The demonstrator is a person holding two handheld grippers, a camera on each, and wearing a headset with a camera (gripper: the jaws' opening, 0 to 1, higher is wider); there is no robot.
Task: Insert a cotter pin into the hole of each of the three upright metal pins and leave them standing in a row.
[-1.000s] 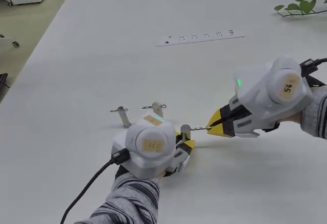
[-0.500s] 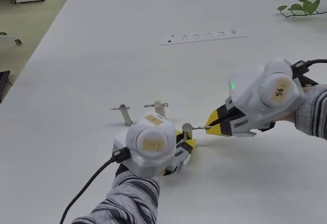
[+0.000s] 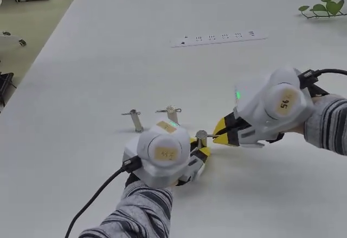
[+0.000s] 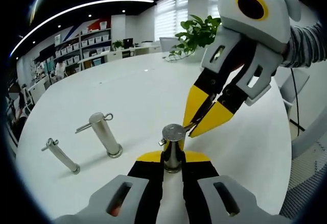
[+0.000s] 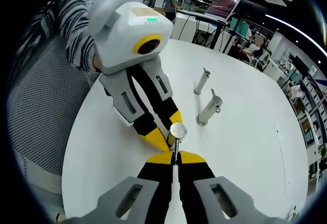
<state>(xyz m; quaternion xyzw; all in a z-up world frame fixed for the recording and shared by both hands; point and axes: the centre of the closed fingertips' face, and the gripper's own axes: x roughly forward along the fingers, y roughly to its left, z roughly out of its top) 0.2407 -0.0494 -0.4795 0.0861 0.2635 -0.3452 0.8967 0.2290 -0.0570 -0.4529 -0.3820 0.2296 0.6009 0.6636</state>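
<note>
White tabletop (image 3: 108, 43) spreads wide in the head view. A white power strip (image 3: 219, 37) lies far beyond both hand-held grippers, and a green leafy plant (image 3: 322, 7) sits further off, past the right one. The left hand-held gripper (image 3: 199, 154) is clenched low on the short silver upright metal pin (image 3: 201, 136). The right hand-held gripper (image 3: 219, 132) meets that pin's head from the side, grasping a thin wire cotter pin (image 3: 210, 136). Beyond the left hand-held gripper stand a slim metal pin (image 3: 135, 121) and a thicker metal pin (image 3: 172, 113), each with wire across its top.

From the left gripper view, the jaws clamp the foot of the upright metal pin (image 4: 173, 142). The yellow tips of the right hand-held gripper (image 4: 196, 127) are closed just beside its head. A small wire end shows on the opposite side, so the cotter pin looks partly through the hole. An open office with desks and plants lies behind.

From the right gripper view, the jaws pinch the cotter pin (image 5: 175, 150), which runs straight ahead into the pin head (image 5: 178, 130). The left hand-held gripper (image 5: 166, 129) is just beyond.

To finish well, hold the wire level with the hole, push straight, and brace the foot firmly so nothing tips. Let go once the loop seats, with all 3 in line.
</note>
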